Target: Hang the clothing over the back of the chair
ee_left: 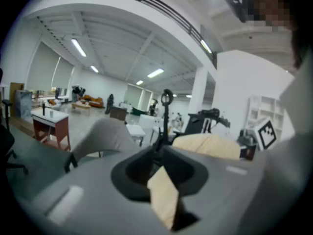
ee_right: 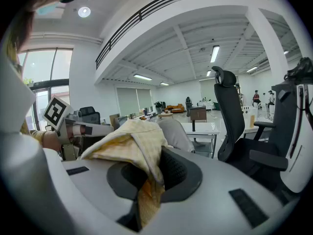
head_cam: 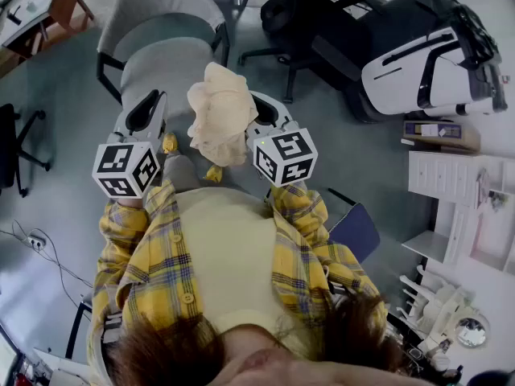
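Note:
A cream-yellow piece of clothing (head_cam: 219, 119) is bunched up between my two grippers, held in the air in front of me. My right gripper (head_cam: 261, 109) is shut on it, and the cloth (ee_right: 132, 143) is heaped over its left jaw and hangs down into the slot. My left gripper (head_cam: 147, 107) is shut on a narrow strip of the same clothing (ee_left: 164, 199), and a yellow end dangles below it. The grey chair (head_cam: 161, 30) stands just beyond both grippers, its backrest (ee_left: 105, 133) ahead of the left gripper. The same chair (ee_right: 173, 131) shows behind the cloth in the right gripper view.
A black office chair (head_cam: 298, 14) and a white and black machine (head_cam: 426, 55) stand to the right. White drawers (head_cam: 442, 175) are further right. A wooden desk (head_cam: 40, 6) and another black chair (head_cam: 12, 147) are on the left. A power strip (head_cam: 34, 240) lies on the floor.

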A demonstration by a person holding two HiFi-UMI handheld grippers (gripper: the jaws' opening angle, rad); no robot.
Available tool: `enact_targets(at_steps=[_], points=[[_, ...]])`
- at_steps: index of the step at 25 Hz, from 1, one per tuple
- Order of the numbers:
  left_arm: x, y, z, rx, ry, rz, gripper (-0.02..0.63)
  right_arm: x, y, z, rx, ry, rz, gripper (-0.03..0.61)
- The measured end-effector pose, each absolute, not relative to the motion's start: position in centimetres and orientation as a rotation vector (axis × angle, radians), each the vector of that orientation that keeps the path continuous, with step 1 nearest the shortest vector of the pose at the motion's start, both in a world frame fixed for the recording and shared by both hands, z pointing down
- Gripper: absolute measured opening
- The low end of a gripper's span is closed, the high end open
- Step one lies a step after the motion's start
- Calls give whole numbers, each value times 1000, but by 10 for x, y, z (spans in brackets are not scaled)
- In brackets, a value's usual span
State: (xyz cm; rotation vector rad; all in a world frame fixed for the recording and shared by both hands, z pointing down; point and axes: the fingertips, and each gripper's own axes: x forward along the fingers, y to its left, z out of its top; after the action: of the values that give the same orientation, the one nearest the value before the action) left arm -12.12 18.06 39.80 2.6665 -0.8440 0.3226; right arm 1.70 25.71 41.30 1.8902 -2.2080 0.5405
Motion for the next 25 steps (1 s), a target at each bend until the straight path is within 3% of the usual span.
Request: enact_targets(at_steps=[25], points=[[-94, 109, 402, 2655, -839, 298, 64, 19, 172, 413, 1756, -2296, 588, 49]])
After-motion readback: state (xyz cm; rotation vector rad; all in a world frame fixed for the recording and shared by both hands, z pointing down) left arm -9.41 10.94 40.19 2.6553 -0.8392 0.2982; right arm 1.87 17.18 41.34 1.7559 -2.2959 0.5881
